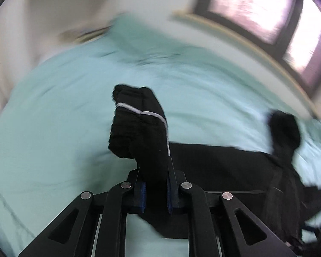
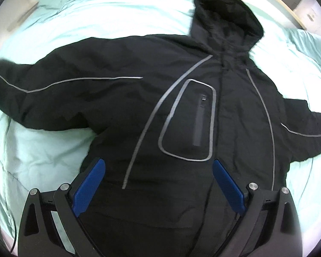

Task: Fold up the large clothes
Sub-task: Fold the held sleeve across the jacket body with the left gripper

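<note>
Black jacket (image 2: 182,111) lay front-up on the pale green bedspread (image 2: 109,10), hood (image 2: 224,19) away from the right camera, both sleeves spread out to the sides. Grey piping ran down the chest and around a zipped chest pocket (image 2: 190,120) near the front zip.

Left gripper (image 1: 156,194): jaws clenched on the sleeve cuff (image 1: 137,126), which stood bunched above the fingers with its grey stripe showing. Cuff was lifted clear of the bedspread; the rest of the sleeve trailed back toward the jacket body. Left view was motion-blurred, so finer detail of the grip could not be read.

Right gripper (image 2: 158,184): jaws released, spread wide, nothing between the blue pads (image 2: 89,184). It hovered over the jacket's lower front, below the chest pocket; contact with the cloth could not be told.

Judgement: step in hand looked like folding the held sleeve across the jacket's chest. To do it well, carry the cuff low and flat toward the front zip so the sleeve lies straight, not twisted. The free gripper could pin the body near the shoulder seam so the jacket does not drag across the bedspread. Padded cloth is bulky; release only once the sleeve is laid down.
</note>
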Demonstrator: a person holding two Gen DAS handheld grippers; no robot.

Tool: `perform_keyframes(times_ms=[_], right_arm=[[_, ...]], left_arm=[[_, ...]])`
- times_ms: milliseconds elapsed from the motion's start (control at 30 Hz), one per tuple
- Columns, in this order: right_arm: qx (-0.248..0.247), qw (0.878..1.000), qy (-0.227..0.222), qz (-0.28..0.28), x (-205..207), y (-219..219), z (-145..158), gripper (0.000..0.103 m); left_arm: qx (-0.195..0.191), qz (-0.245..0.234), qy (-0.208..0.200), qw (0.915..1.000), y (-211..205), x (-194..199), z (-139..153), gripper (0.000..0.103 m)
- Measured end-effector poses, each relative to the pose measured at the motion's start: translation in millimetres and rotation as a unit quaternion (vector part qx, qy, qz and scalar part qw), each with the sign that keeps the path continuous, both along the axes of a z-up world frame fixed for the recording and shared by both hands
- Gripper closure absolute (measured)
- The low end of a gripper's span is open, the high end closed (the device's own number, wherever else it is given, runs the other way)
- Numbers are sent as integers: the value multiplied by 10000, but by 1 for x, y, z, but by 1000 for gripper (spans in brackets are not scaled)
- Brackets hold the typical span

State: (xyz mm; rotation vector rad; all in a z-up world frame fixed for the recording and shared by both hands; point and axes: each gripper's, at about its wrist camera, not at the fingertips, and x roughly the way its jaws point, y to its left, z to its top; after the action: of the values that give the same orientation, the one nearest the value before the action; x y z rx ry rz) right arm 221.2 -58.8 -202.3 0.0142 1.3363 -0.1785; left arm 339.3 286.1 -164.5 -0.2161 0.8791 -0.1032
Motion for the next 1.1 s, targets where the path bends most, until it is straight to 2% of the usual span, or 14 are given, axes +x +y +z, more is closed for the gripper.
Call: perform_keyframes(times_ms=[100, 233, 300, 433, 567, 600, 700, 767, 900, 933, 1000, 1067, 1100], right_arm=[[41, 9996, -16, -294, -4, -24, -1, 2], [40, 9980, -129, -625, -14, -53, 4, 2], [0, 9969, -174, -767, -20, -69, 6, 2], [-31, 9941, -163, -1073, -37, -101, 4, 2], [-69, 9909, -32, -1344, -56, -132, -5, 2], [-74, 9901, 16, -1403, -60, -140, -8, 2], [-57, 9881, 154, -1531, -67, -160, -17, 2], [-67, 9876, 207, -1552, -70, -170, -21, 2], [-96, 9887, 201, -1485, -66, -184, -26, 2], [-77, 9893, 180, -1445, -64, -187, -27, 2], [68, 9910, 69, -1339, -57, -193, -30, 2], [299, 9916, -58, -1256, -51, -200, -32, 2], [478, 9914, -197, -1205, -46, -204, -32, 2]], left_arm=[[-183, -861, -244, 9958, -67, -1, 22, 89], [-302, -1884, -295, 9812, -162, -4, 30, 89], [-328, -2382, -199, 9705, -215, -4, 21, 89], [-519, -2944, 138, 9542, -293, -6, -7, 89], [-734, -3387, 540, 9365, -354, -1, -36, 89], [-776, -3504, 676, 9309, -366, -3, -47, 88], [-712, -3662, 1115, 9211, -401, -9, -83, 84], [-683, -3655, 1501, 9161, -415, -7, -108, 78], [-870, -3684, 2181, 8995, -426, -8, -147, 70], [-977, -3650, 2335, 8959, -425, -8, -152, 66], [-1473, -3586, 2605, 8842, -421, -10, -153, 59], [-1897, -3536, 2735, 8742, -411, -13, -148, 49], [-2049, -3490, 2713, 8733, -405, -15, -142, 46]])
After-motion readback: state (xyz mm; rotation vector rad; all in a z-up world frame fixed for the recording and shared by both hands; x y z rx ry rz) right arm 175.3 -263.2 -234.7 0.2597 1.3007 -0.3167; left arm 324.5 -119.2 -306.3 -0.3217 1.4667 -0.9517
